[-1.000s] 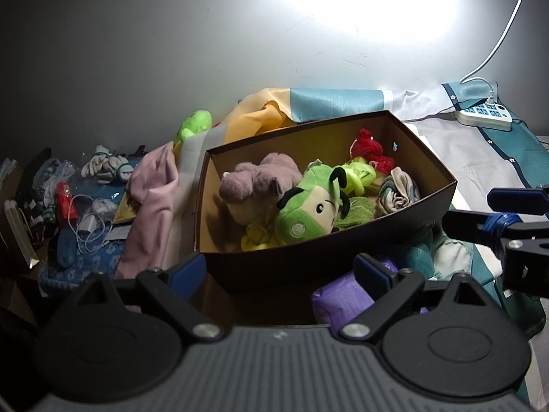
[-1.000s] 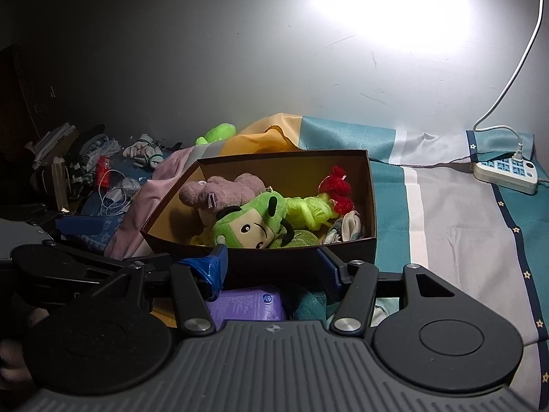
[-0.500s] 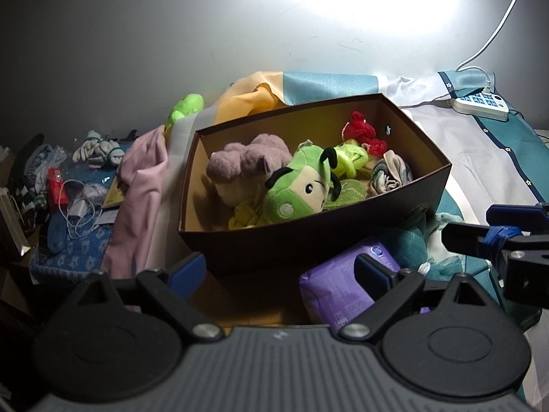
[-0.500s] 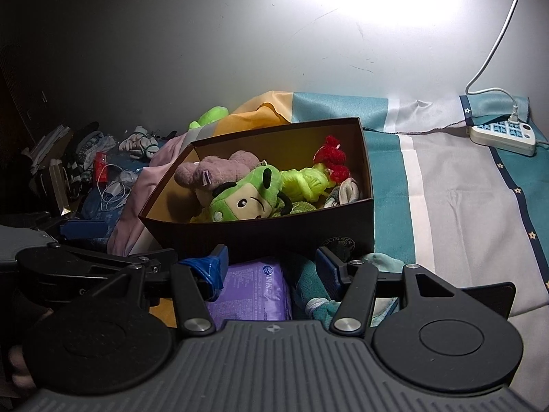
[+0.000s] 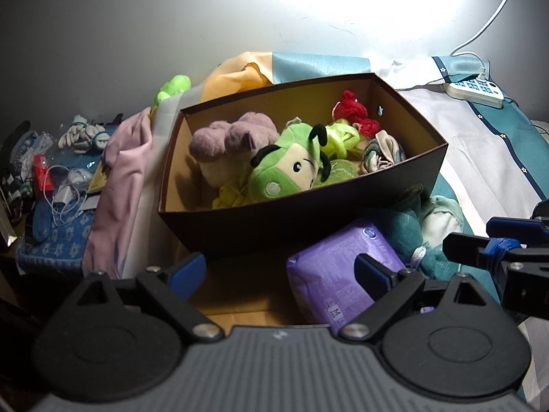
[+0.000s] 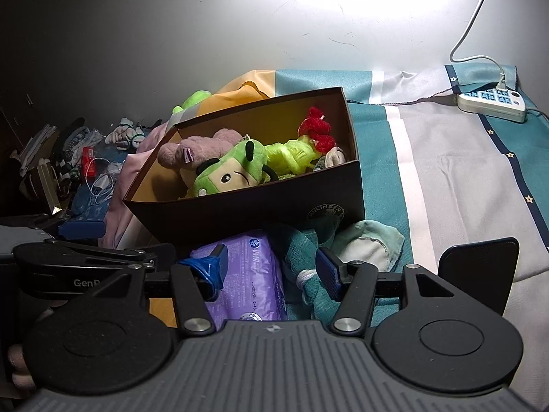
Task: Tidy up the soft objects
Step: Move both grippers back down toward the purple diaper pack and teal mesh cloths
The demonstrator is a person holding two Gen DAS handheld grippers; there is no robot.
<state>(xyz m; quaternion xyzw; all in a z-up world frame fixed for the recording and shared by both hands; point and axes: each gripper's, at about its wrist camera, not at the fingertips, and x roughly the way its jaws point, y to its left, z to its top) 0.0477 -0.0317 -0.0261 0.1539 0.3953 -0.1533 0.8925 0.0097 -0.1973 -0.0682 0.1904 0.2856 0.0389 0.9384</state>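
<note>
Both grippers empty, jaws apart: left gripper (image 5: 279, 269) wide, right gripper (image 6: 271, 267) about half open. Purple pack (image 6: 248, 274) and teal cloth (image 6: 308, 243) lie just before the toy-filled box (image 6: 257, 202).

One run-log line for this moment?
left gripper: open, empty | right gripper: open, empty, above purple pack | box: plush toys inside | teal cloth: beside pack
</note>
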